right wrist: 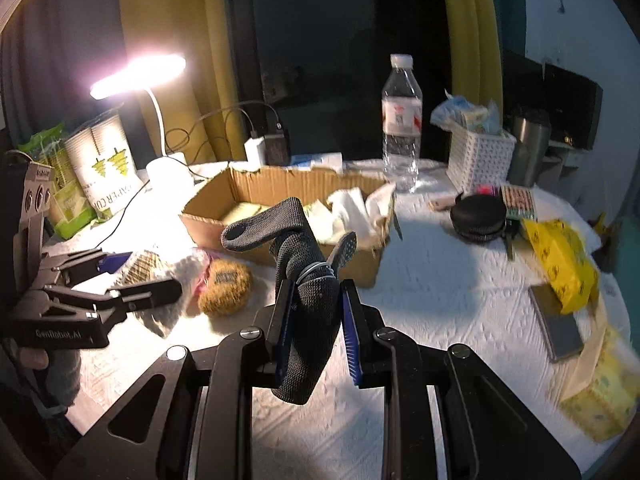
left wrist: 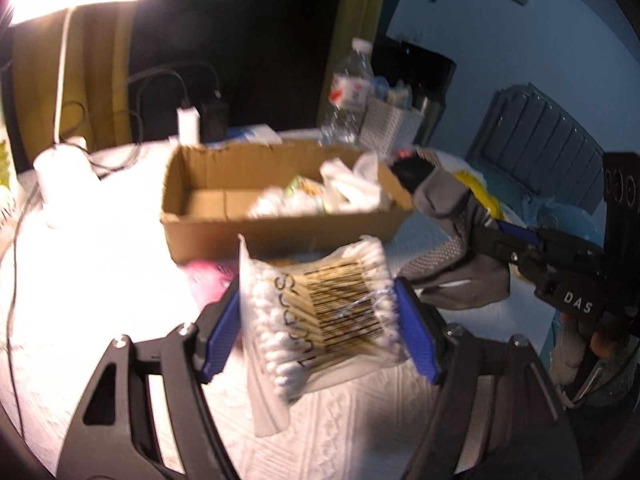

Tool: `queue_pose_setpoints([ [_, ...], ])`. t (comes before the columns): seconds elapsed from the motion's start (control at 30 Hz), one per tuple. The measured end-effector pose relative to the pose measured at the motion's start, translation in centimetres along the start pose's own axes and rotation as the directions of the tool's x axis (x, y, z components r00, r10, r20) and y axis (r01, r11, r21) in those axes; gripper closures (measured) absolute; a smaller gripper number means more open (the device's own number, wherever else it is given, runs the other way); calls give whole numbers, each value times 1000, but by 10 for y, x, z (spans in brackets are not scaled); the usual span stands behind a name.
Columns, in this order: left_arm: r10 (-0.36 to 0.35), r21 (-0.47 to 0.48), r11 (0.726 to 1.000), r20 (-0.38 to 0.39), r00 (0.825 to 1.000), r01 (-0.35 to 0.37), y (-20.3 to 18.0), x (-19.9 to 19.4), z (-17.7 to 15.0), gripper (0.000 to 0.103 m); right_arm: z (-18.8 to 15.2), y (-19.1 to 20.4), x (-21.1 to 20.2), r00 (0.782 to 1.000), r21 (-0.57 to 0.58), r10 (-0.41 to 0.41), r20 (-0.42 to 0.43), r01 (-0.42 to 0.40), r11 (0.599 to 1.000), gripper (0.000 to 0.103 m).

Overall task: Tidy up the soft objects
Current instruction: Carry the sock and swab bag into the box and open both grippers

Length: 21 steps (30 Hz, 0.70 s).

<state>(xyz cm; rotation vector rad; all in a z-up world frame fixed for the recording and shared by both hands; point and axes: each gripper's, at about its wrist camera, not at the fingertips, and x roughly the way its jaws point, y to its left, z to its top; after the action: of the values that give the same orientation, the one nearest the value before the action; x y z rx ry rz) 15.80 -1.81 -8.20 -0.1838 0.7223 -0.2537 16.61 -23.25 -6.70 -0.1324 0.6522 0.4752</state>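
My left gripper (left wrist: 316, 320) is shut on a clear bag of cotton swabs (left wrist: 324, 312) and holds it above the white tablecloth, in front of the cardboard box (left wrist: 208, 232). My right gripper (right wrist: 316, 320) is shut on a grey knit glove (right wrist: 296, 280), whose fingers stick up toward the box (right wrist: 360, 268). The glove (left wrist: 452, 240) and the right gripper (left wrist: 500, 240) also show in the left wrist view, right of the box. The box holds white tissues (right wrist: 352, 208) and other soft packs. The left gripper (right wrist: 132, 276) with the swabs shows at the left of the right wrist view.
A brown scrubber pad (right wrist: 224, 288) and a pink item (left wrist: 208, 280) lie before the box. A lit lamp (right wrist: 140, 76), chargers, a water bottle (right wrist: 400, 120), a white basket (right wrist: 480, 160), a black round case (right wrist: 478, 216), yellow packs (right wrist: 560, 264) and a phone (right wrist: 556, 328) are around.
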Motion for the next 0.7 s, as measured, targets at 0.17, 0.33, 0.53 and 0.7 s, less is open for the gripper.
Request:
queue_pose_setpoints([
  [0.17, 11, 2, 1000, 47, 999, -11, 10, -11, 16, 30, 18, 9, -2, 1000, -29, -3, 26, 4, 1000, 79],
  [0.33, 34, 13, 999, 89, 995, -36, 22, -20, 32, 30, 35, 18, -1, 999, -68, -11, 49, 14, 998, 79],
  [0.53, 65, 11, 998, 133, 989, -67, 39, -28, 50, 30, 53, 24, 4, 997, -97, -7, 73, 14, 995, 79],
  [0.7, 79, -2, 997, 136, 988, -80, 52, -22, 60, 30, 64, 27, 14, 996, -113, 7, 84, 3, 994, 79],
])
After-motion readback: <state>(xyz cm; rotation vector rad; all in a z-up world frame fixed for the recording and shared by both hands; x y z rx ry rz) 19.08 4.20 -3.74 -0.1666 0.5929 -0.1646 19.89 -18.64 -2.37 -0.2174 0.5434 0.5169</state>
